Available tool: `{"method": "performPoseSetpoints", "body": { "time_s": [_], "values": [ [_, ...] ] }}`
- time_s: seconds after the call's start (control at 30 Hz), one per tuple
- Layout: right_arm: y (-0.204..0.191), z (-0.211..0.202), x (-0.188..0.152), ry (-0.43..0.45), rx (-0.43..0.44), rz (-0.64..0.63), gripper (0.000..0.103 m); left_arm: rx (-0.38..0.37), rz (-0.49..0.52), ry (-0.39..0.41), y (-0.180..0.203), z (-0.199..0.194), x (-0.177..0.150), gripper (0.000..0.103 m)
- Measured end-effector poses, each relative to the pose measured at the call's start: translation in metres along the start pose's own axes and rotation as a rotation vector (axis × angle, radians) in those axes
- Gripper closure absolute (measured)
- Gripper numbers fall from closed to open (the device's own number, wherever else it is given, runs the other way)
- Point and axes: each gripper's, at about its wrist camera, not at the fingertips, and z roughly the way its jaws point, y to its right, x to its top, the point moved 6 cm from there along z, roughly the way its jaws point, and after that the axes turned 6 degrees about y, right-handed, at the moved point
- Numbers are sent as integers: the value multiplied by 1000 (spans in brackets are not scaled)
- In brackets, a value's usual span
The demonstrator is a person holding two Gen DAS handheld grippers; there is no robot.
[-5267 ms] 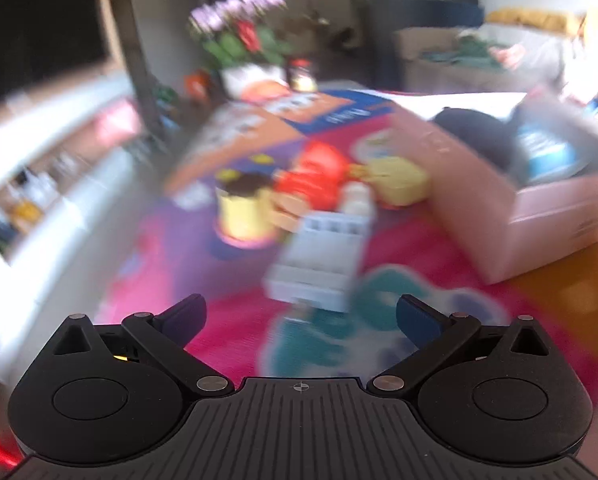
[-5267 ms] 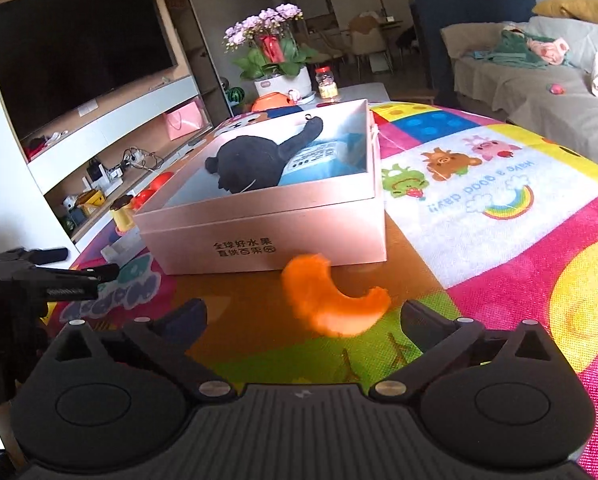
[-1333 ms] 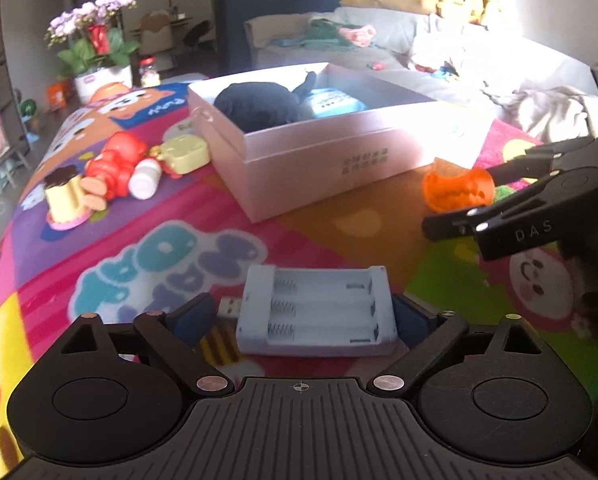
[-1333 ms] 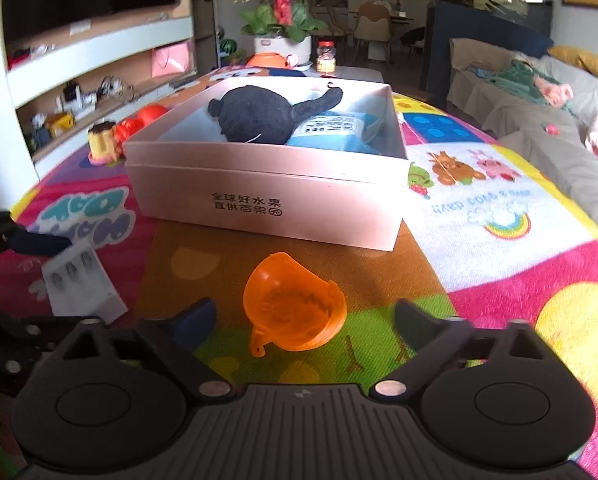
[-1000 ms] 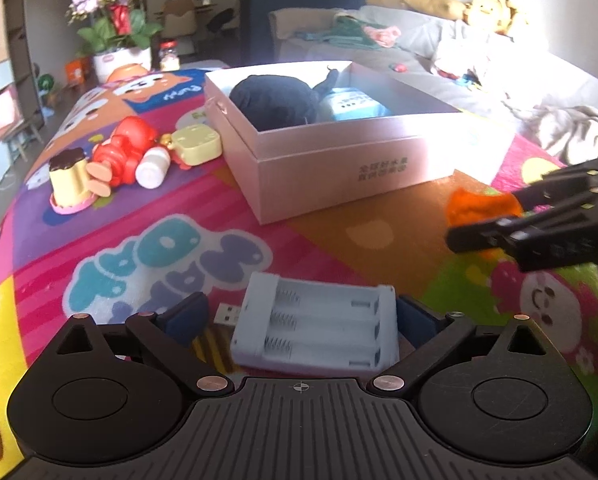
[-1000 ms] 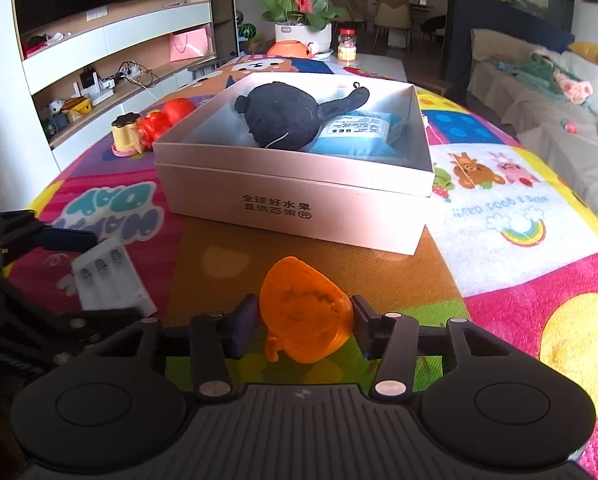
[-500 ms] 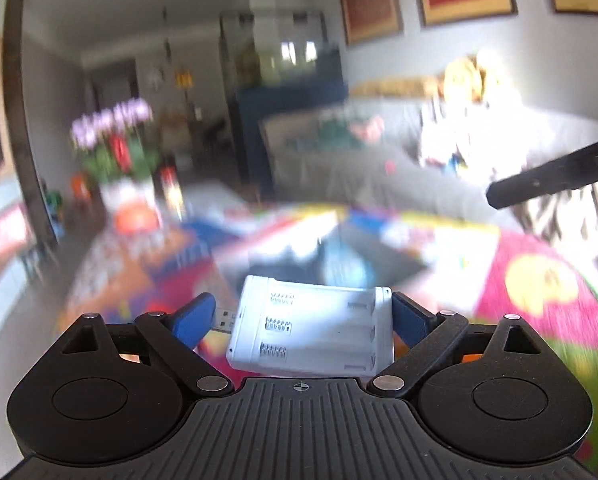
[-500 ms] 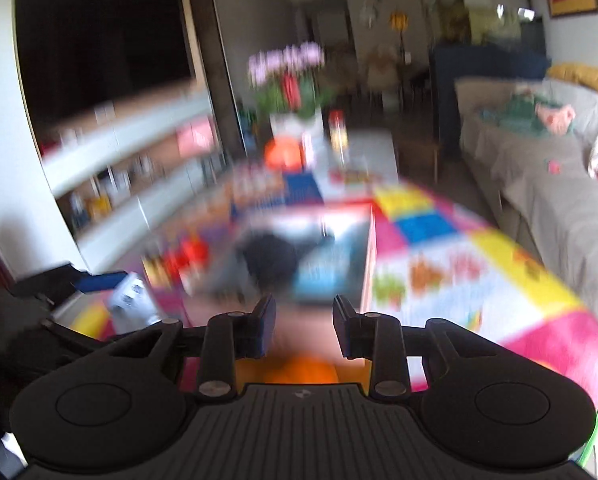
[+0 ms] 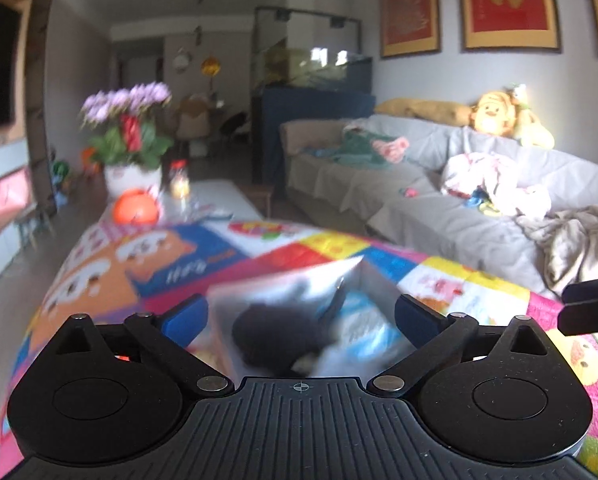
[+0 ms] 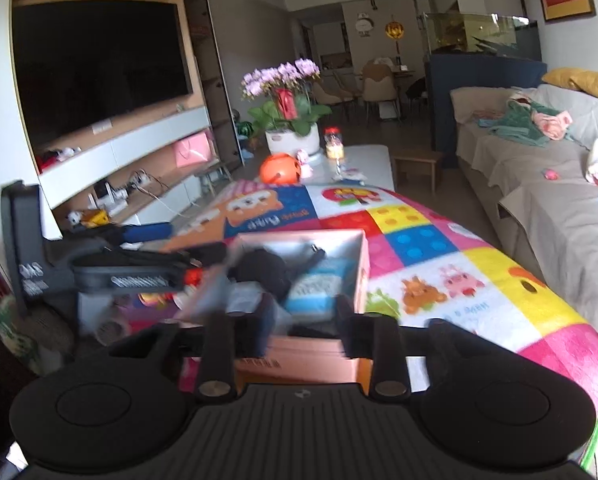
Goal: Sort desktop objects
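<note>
Gone from my left gripper is the grey battery holder that I was clamping half a second ago. My left fingers are spreading to their widest with nothing between them, and through the gap I look down into the pink box. It is blurred, but I make out the black plush toy and the blue packet inside. I judge the holder has dropped in. A pale smear by the box's left wall in the right wrist view could be it, though I cannot tell.

Over on the right, the orange cup that sat between my fingers a second ago is no longer in sight. My right gripper hangs above the box's near wall, its jaws parting again, and I see only the box through the narrow gap. Whether the cup landed inside I cannot tell, as my own fingers hide that corner.

If both went in, the toys left on the play mat are next.
</note>
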Motion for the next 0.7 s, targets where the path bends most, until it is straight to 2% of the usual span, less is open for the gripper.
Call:
{"method": "performPoseSetpoints", "body": {
  "time_s": [0.07, 0.13, 0.2, 0.33, 0.47, 0.53, 0.57, 0.63, 0.67, 0.7],
  "values": [
    [1, 4, -11, -21, -11, -8, 41, 26, 9, -50, -7, -7, -19, 0],
    [-3, 12, -23, -57, -5, -19, 35, 40, 34, -104, -10, -17, -40, 0],
    [-13, 22, -36, -103, 20, -34, 18, 44, 42, -167, -11, -25, -63, 0],
    [-39, 50, -66, -196, 49, -98, 16, 36, 26, -269, -7, -36, -99, 0],
    [-52, 79, -90, -292, 45, -121, 16, 42, 9, -332, -10, -37, -119, 0],
    [-53, 90, -99, -342, 38, -117, 18, 37, 0, -342, -10, -40, -124, 0],
    [-54, 93, -102, -357, 31, -119, 23, 26, -4, -342, -10, -40, -125, 0],
    [-56, 95, -106, -378, 19, -134, 42, 9, -10, -339, -9, -42, -124, 0],
    [-56, 95, -107, -388, 18, -141, 59, 4, -13, -336, -8, -42, -125, 0],
    [-57, 97, -106, -397, 19, -143, 65, 0, -18, -335, -7, -42, -126, 0]
  ]
}}
